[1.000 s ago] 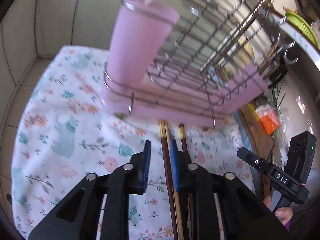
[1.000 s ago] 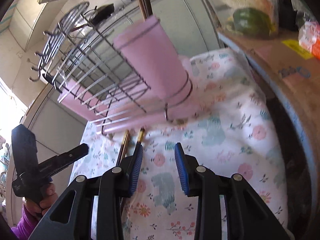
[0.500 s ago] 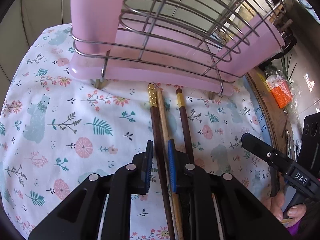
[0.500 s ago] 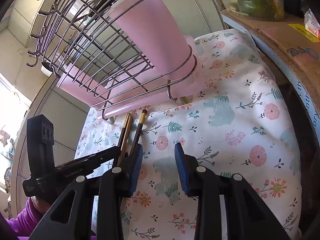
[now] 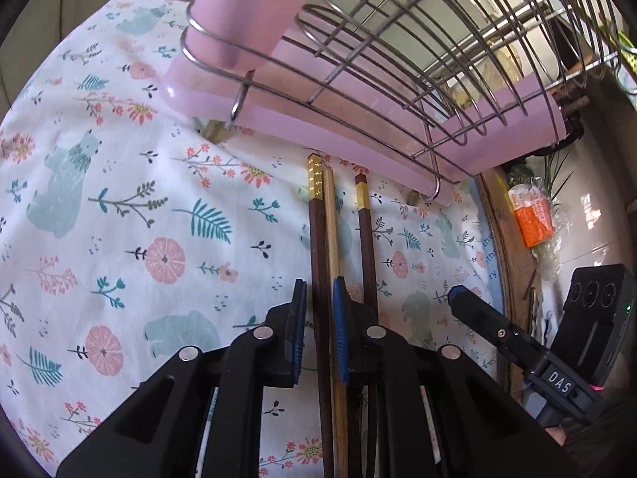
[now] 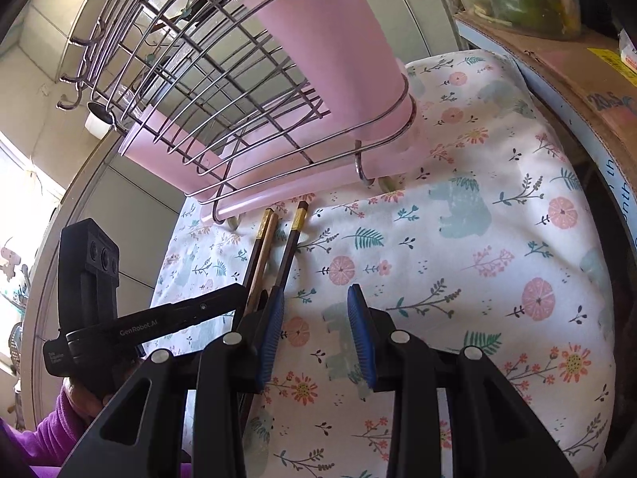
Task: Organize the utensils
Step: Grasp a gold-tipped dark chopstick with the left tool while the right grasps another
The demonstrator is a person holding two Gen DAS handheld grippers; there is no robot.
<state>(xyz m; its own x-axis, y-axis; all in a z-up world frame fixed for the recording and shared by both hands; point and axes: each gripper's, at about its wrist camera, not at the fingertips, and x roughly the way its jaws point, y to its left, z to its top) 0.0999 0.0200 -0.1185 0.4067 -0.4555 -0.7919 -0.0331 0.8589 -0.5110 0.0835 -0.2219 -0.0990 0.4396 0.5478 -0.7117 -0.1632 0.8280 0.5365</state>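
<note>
Straddling two chopsticks (image 5: pixel 324 263), left tongs (image 5: pixel 319 298) unclenched; right tongs (image 6: pixel 315 310) released; pink cup (image 6: pixel 330 51) in rack (image 6: pixel 191 79)

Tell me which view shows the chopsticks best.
The left wrist view. The chopsticks run up the middle: two lie between the left claw's fingers, a third lies outside it. The right wrist view shows them off to the left, smaller, partly hidden by the left claw and right claw.
</note>
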